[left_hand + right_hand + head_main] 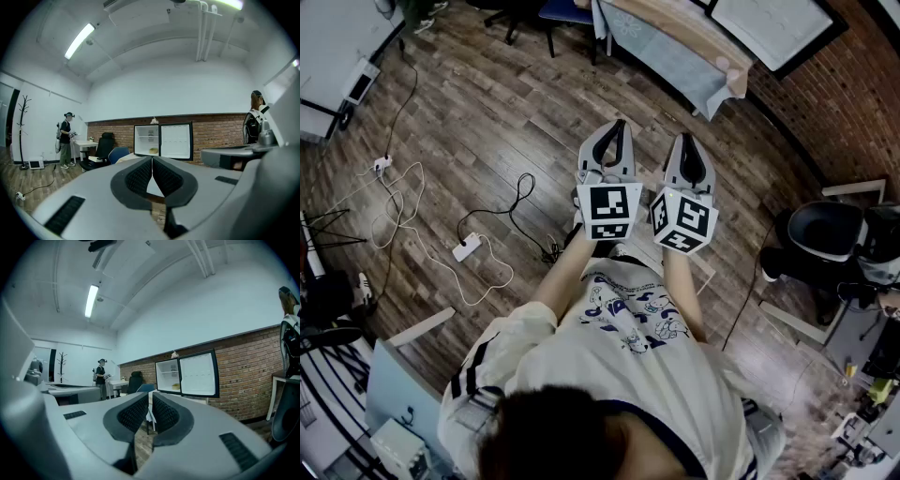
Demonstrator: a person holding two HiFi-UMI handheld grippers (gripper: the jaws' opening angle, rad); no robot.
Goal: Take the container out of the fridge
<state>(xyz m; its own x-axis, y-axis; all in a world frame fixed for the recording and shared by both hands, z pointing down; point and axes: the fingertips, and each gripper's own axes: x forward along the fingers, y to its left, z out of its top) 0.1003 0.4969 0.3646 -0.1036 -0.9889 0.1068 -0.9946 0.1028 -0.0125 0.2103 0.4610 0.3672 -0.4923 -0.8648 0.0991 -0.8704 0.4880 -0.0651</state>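
Two hand-held grippers, both empty, aimed at an open fridge across the room.

Left gripper [152, 157]: jaws pressed together at the tips, nothing between them. Right gripper [150, 392]: jaws likewise drawn together and empty. Both are held level in front of the person's chest, side by side over the wooden floor [487, 122]. Fridge [146, 134]: stands against the brick wall [215, 133], its door [176, 140] swung wide to the right. Container [153, 150]: small, yellowish, sitting on a lower shelf inside the fridge, well apart from both sets of fingers and appearing just above the closed tips of the left gripper.
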